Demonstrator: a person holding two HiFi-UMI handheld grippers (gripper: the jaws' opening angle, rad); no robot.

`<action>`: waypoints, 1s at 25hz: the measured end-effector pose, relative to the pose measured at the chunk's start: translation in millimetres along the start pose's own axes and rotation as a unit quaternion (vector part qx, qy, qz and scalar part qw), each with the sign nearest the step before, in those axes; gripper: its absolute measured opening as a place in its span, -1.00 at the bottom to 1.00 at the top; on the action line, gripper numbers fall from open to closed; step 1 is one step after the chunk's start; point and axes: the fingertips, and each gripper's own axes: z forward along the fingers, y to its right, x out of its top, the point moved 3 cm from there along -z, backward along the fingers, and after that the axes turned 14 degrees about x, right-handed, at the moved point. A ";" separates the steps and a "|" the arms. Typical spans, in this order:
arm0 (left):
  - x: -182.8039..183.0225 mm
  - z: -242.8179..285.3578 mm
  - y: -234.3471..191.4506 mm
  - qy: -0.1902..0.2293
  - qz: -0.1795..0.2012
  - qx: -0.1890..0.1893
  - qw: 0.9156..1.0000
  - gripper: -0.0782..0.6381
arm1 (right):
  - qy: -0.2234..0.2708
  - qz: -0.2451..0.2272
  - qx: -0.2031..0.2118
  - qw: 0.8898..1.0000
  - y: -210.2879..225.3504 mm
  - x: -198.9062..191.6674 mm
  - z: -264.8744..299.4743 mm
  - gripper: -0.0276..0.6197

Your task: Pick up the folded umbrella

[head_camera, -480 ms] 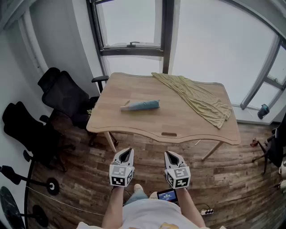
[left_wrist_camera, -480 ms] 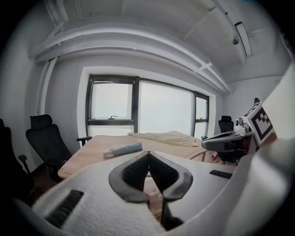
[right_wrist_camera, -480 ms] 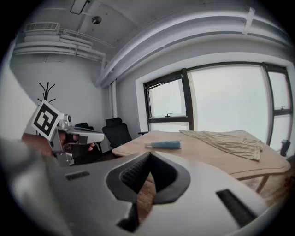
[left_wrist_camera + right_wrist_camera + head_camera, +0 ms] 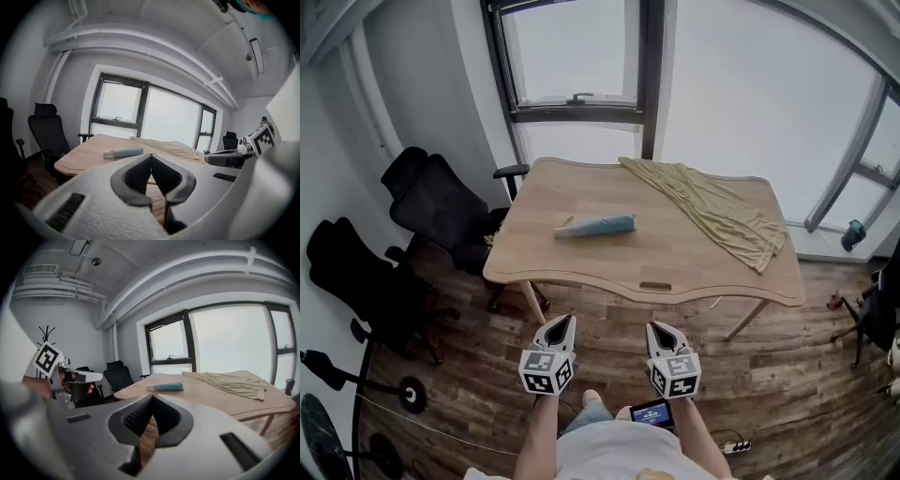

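Head view: the left tongs (image 4: 565, 321) are held closed and empty, short of the bench (image 4: 675, 267); the folded umbrella (image 4: 595, 226) is laid on its left half; the right tongs (image 4: 654, 326) are likewise pressed together, empty.

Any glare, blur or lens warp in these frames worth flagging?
Head view: windows blown out white, straight frames bow toward the edges, folded umbrella is sharp. Left gripper view: strong fisheye, black corners, table evenly lit. Right gripper view: same black vignette, window glass overexposed, no motion blur.
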 end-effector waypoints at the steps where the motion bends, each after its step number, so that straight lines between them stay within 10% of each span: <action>1: -0.2 -0.2 -0.6 0.000 -0.003 0.001 1.000 -0.73 | 0.007 0.005 -0.001 1.000 1.6 1.6 -1.0 -0.89; 14: 6.0 29.7 0.8 0.012 -0.053 -0.038 0.998 -0.73 | 0.007 0.015 -0.004 1.000 33.3 7.3 15.0 -0.89; 25: 25.6 165.8 -28.3 -0.001 -0.060 -0.045 0.997 -0.73 | -0.011 0.037 -0.028 0.999 124.7 27.6 107.2 -0.89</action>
